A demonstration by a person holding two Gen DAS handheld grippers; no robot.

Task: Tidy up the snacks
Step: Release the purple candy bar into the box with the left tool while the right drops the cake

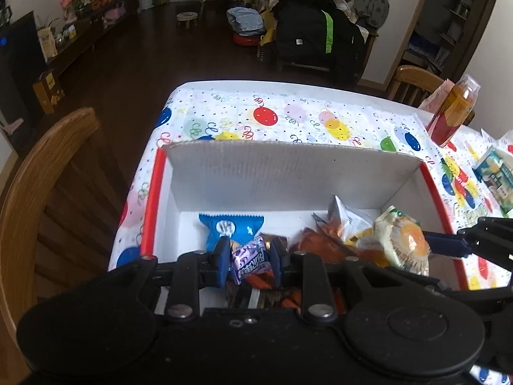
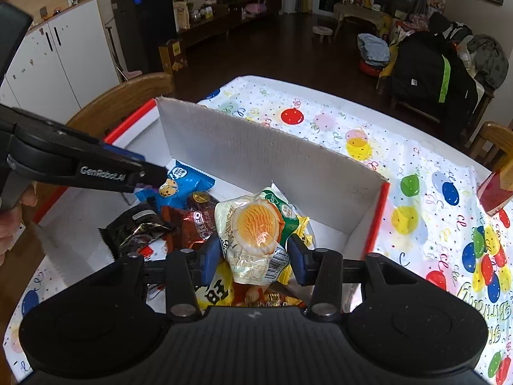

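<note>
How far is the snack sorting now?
Done: several packets, including a blue cookie packet, already lie in the white box. In hand: left gripper holds a purple candy; right gripper holds an egg-picture packet. Left: releasing both.

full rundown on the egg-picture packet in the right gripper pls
The egg-picture packet is a clear, glossy plastic pouch printed with a halved egg with an orange yolk, green trim at its top and a barcode at its lower right. The right gripper is shut on it, the blue fingers pinching its lower sides. It hangs roughly upright above the other snacks in the white cardboard box; whether it touches them cannot be told. The left wrist view shows it at the box's right end.
</note>
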